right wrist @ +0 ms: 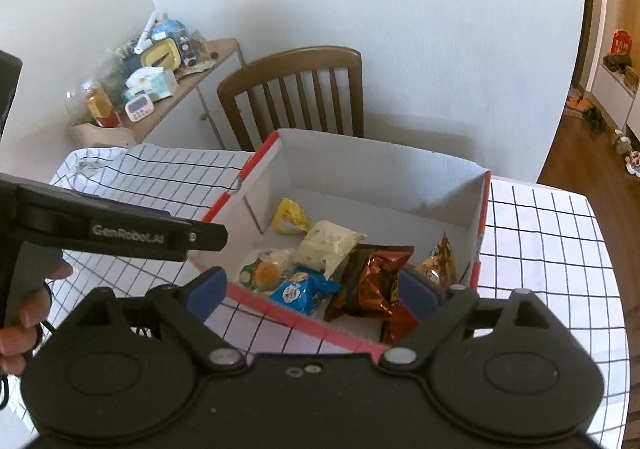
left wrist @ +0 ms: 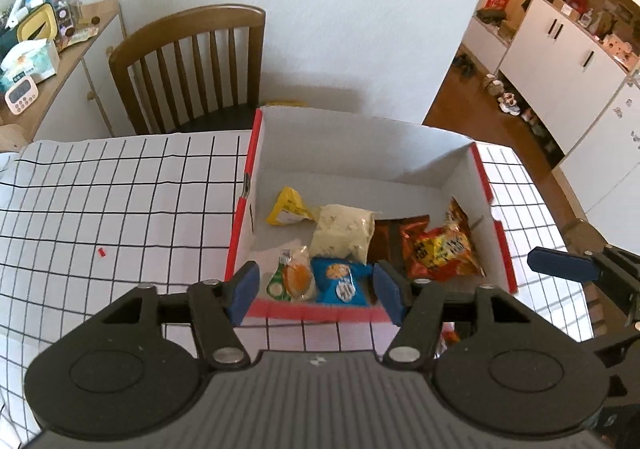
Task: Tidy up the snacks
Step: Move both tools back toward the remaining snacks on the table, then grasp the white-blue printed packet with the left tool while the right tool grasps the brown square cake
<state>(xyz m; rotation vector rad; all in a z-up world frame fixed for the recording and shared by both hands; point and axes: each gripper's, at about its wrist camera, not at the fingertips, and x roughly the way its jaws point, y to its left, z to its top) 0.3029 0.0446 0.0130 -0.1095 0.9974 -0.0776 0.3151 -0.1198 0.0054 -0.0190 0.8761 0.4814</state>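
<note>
Both my left gripper [left wrist: 316,291] and right gripper [right wrist: 316,293] gape wide, empty, over the box [left wrist: 400,145]; brown foil packet [right wrist: 374,285] is light, crinkly, slippery, so I'd pinch its crimped top edge.

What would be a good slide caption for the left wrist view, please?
Open left gripper hovers over the box of snack packets.

Left gripper [left wrist: 316,291] jaws spread, empty; right gripper [right wrist: 316,291] likewise, side by side.
</note>
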